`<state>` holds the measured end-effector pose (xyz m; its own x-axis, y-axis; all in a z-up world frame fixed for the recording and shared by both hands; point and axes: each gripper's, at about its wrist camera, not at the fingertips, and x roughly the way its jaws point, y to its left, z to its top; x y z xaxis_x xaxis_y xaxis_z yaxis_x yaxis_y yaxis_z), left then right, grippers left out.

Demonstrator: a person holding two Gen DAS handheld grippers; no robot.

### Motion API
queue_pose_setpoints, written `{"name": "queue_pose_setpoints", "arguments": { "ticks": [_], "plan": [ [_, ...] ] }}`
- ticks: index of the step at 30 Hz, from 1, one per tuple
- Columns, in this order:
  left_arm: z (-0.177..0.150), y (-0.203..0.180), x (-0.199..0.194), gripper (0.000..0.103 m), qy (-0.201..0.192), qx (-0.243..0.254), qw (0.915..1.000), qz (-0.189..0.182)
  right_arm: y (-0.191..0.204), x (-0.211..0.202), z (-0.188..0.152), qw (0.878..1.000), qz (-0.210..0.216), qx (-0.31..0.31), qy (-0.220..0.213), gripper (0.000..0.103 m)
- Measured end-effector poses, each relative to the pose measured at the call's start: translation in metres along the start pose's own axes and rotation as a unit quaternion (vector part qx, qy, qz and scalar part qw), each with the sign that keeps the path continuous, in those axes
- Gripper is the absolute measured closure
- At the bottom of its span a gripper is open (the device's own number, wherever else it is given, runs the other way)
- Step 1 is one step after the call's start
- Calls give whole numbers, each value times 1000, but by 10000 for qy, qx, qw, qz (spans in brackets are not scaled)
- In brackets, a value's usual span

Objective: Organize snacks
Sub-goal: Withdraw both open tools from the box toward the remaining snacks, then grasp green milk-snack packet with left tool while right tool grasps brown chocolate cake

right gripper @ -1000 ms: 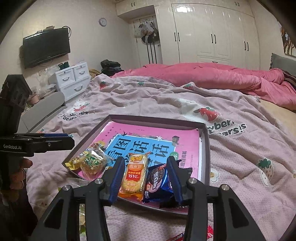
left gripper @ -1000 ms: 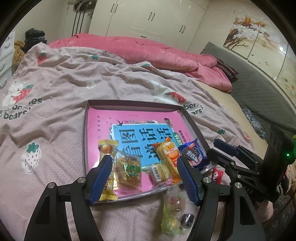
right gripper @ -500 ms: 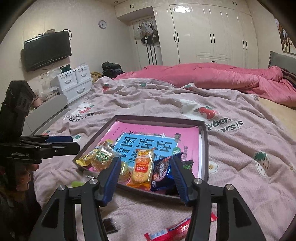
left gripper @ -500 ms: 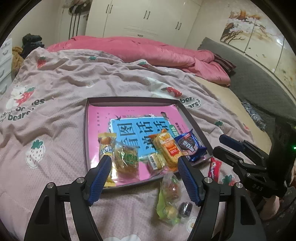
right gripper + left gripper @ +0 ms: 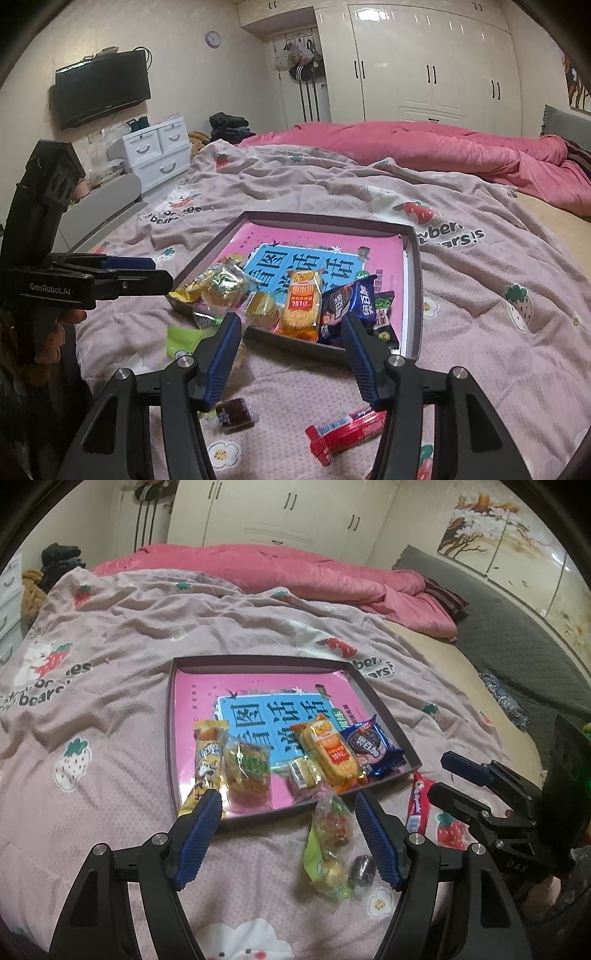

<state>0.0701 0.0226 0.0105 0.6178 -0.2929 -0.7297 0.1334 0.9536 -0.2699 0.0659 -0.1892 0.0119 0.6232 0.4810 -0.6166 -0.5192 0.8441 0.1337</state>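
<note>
Hovering with both my left tongs (image 5: 288,814) and right tongs (image 5: 291,332) open and empty; just below the right pair, the red bar (image 5: 345,430) looks light, crinkly and slippery, so grip mid-length.

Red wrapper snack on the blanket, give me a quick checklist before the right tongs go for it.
1. Right tongs empty: ok, nothing between the jaws, which have just been opening.
2. Red wrapper snack reachable: ok, it lies flat on the blanket, outside the tray.
3. Clear of neighbours: ok, the dark small candy lies apart from it.
4. Left tongs out of the way: ok, open and empty, over the green-edged clear bag.
5. Room in the tray: ok, the far half is bare.
6. Wrapper sealed: cannot tell.
</note>
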Motion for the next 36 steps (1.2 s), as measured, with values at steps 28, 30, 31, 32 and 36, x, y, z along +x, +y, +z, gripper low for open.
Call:
{"name": "queue_pose_setpoints", "arguments": {
  "ticks": [28,30,31,32,36],
  "plan": [
    [-40,-19,25,27,944,106,9954,-144,43,15,-35,9924,173,-764,944,47],
    [-42,-20,28,27,984,124,9950,-137,45,19,-38,9909,214,-826,1042,47],
    [-42,-21,29,27,1006,135,9947,-140,46,21,-40,9899,226,-863,1103,47],
    [-43,-22,30,27,1027,153,9945,-129,47,24,-41,9890,227,-886,1166,47],
    [-45,-21,35,27,1091,160,9938,-117,49,34,-47,9850,238,-950,1421,47]
  ]
}}
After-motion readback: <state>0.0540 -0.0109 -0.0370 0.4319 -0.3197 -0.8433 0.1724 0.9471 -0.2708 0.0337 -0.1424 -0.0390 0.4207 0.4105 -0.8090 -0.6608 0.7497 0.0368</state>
